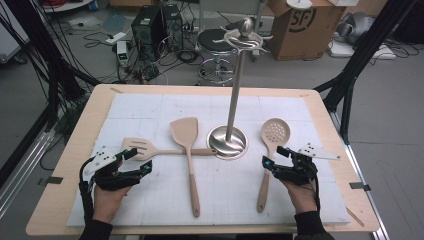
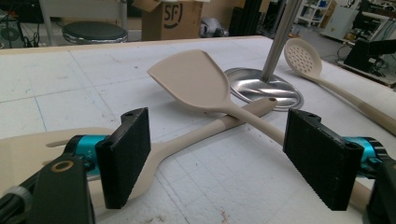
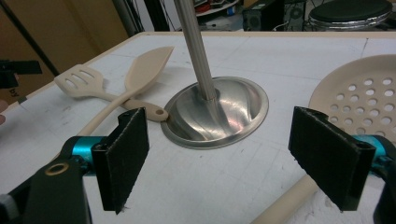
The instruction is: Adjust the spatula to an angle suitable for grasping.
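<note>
Three beige utensils lie on the white mat [image 1: 150, 107]. A slotted spatula [image 1: 137, 147] lies at the left, its handle reaching the steel stand's base [image 1: 227, 142]. A solid spatula [image 1: 184, 132] crosses over that handle. A perforated skimmer [image 1: 275, 131] lies right of the base. My left gripper [image 1: 139, 161] is open just in front of the slotted spatula's head; its handle [image 2: 196, 135] runs between the jaws. My right gripper [image 1: 275, 156] is open astride the skimmer's handle [image 3: 285, 203]. Neither gripper holds anything.
The stand's tall pole [image 1: 234, 92] rises mid-table to a ring of hooks [image 1: 243, 41]. Beyond the table's wooden edge [image 1: 200, 89] are a stool [image 1: 216, 41], a cardboard box [image 1: 305, 25], computer cases and cables. Black frame legs [image 1: 350, 75] flank the table.
</note>
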The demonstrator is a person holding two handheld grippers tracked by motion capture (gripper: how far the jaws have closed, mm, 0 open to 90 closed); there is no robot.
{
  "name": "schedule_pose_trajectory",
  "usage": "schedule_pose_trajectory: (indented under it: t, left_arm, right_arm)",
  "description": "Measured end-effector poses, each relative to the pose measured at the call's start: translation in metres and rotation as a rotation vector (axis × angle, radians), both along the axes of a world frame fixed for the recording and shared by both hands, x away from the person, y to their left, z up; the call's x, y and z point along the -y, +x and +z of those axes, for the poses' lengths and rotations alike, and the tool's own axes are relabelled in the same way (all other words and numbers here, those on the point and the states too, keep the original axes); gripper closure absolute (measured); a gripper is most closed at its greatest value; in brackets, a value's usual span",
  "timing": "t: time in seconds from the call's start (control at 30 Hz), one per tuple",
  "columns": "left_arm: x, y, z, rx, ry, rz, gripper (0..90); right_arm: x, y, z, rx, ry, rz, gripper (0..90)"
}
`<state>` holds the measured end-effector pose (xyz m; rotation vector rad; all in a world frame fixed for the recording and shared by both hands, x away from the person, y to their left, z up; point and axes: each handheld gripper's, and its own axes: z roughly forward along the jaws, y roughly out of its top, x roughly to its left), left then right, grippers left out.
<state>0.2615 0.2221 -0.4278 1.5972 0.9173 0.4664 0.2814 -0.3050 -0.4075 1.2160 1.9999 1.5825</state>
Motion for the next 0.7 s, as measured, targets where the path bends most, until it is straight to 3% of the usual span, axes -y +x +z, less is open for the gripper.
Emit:
schedule_pose_trajectory:
  t: [0.57, 0.7]
  left_arm:
    - [0.0002, -0.0026, -0.0013, 0.0, -0.001, 0.002, 23.8]
    - [-0.0009, -0.0065, -0.0018, -0.001, -0.018, 0.004, 23.8]
  right_arm:
    - [-0.0039, -0.0001, 0.0002, 0.002, 0.014, 0.011, 20.0]
    - [-0.0063, -0.0001, -0.0007, 0.003, -0.004, 0.013, 20.1]
